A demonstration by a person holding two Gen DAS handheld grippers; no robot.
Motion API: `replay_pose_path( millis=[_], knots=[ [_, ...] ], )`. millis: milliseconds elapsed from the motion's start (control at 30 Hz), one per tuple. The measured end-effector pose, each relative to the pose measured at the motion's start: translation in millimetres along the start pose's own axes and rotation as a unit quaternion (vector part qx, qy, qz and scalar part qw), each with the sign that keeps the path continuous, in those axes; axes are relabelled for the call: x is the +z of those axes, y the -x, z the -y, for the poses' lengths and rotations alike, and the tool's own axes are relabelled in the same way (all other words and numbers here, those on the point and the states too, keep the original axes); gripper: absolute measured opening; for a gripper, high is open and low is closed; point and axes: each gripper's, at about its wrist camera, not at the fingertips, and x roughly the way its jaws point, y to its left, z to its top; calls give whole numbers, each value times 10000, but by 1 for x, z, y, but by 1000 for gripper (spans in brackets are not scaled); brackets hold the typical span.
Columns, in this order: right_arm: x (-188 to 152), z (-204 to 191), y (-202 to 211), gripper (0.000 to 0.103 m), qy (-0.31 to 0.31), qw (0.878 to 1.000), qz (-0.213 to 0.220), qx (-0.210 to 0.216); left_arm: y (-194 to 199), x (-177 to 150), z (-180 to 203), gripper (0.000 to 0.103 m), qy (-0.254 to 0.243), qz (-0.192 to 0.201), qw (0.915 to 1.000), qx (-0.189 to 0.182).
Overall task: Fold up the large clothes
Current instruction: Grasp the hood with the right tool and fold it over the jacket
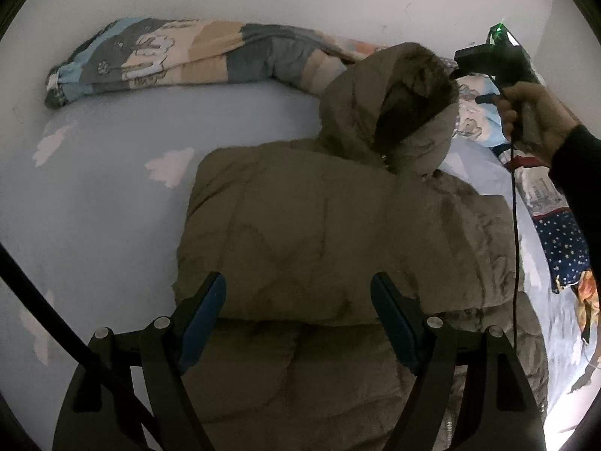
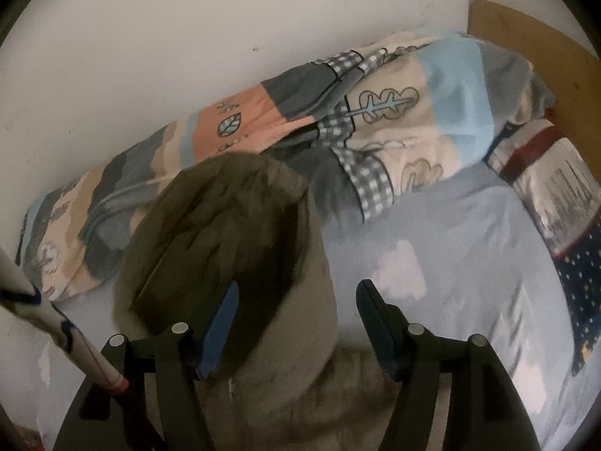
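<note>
The padded jacket [image 1: 338,233] lies flat on the bed sheet [image 1: 105,195], partly folded already, with its hood [image 1: 390,112] pointing toward the rolled quilt [image 1: 180,56] by the wall. The left gripper [image 1: 298,319] hovers over the lower body of the jacket with its jaws wide apart and nothing between them. The right gripper [image 2: 296,323] is also wide open and grips nothing; its left finger [image 2: 219,329] stands over the hood [image 2: 225,233], but I cannot tell if it touches the cloth. I judge the jacket to be thick, soft and puffy, rather light for its size, with a smooth shell that may slip between the pads. The filling will spring back, so a fold probably needs pressing down to stay. A good place to take hold seems to be a firm edge: the fur-trimmed rim of the hood, or the seam at the shoulder, and not the middle of a padded panel. Beside the jacket, near the right hand [image 1: 533,120], lies a patterned pillow [image 1: 563,248].
</note>
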Motion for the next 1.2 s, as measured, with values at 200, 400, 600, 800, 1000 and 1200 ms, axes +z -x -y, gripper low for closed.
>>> replay_pose_path(
  millis=[200,400,600,800,1000,1200],
  knots=[
    [22,5,-49,52,148,9993,110,-324,-11,-1,-10,78,214,-174,9995,-129],
    [12,17,-53,8,71,9992,362,149,-16,-2,-3,78,143,-251,9995,-112],
    [-8,24,6,8,34,9958,635,655,-3,-1,5,78,57,-60,9999,-124],
    [-48,30,78,8,292,9912,788,1023,5,-1,12,78,126,10,9994,-329],
    [-113,32,126,8,621,9876,888,1137,6,10,3,78,629,75,9936,-931],
    [-167,39,142,8,549,9874,865,1209,-5,13,-14,78,1248,-46,9827,-1364]
  ],
)
